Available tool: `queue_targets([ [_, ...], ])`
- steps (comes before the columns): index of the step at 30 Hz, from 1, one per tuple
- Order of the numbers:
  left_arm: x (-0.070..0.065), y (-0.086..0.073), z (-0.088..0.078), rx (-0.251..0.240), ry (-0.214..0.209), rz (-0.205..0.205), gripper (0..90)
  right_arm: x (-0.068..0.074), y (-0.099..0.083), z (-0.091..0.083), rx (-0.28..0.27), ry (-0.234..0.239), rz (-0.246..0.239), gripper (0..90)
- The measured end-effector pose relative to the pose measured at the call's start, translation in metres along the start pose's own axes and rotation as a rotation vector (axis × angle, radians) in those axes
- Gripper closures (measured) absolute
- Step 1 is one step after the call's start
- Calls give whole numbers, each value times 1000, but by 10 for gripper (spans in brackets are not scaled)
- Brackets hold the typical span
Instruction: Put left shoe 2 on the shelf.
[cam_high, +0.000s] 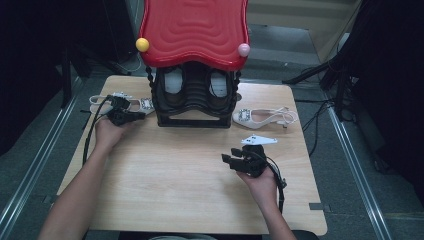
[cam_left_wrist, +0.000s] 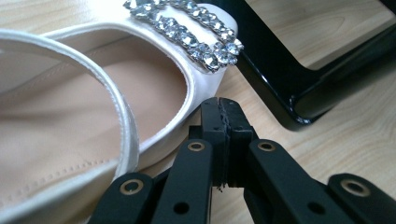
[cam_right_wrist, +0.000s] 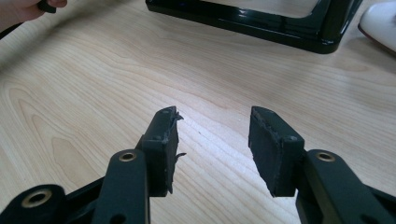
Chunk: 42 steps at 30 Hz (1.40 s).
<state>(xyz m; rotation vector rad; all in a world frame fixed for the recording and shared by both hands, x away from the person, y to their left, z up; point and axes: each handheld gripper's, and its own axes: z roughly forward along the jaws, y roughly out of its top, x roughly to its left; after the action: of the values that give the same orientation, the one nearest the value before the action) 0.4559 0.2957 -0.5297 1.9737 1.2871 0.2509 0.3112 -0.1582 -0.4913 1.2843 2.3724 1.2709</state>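
The left claw is clenched (nothing between its pads), seemingly touching the white shoe on the desk; the right claw is held released.

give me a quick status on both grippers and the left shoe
Left gripper shut, empty, at the left shoe rim. Right gripper open, empty, over bare table. Black rack close beside the shoe.
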Motion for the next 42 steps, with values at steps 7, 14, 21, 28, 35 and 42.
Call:
queue_targets([
  [7,-1,7,8,-12,16,2,895,0,-4,-2,12,-16,-2,533],
  [14,1,13,14,-23,26,-24,882,-1,-11,-7,7,-29,17,534],
  [21,-1,17,11,-16,-49,-50,752,-3,-14,-11,1,-36,21,533],
  [28,-10,20,1,-1,-95,-39,530,-6,-14,-11,11,-33,18,527],
  [35,-17,19,-9,9,-133,-23,472,-9,-14,-12,8,-34,28,525],
  [42,-26,17,-21,-13,-122,14,460,-10,-13,-12,0,-30,16,523],
])
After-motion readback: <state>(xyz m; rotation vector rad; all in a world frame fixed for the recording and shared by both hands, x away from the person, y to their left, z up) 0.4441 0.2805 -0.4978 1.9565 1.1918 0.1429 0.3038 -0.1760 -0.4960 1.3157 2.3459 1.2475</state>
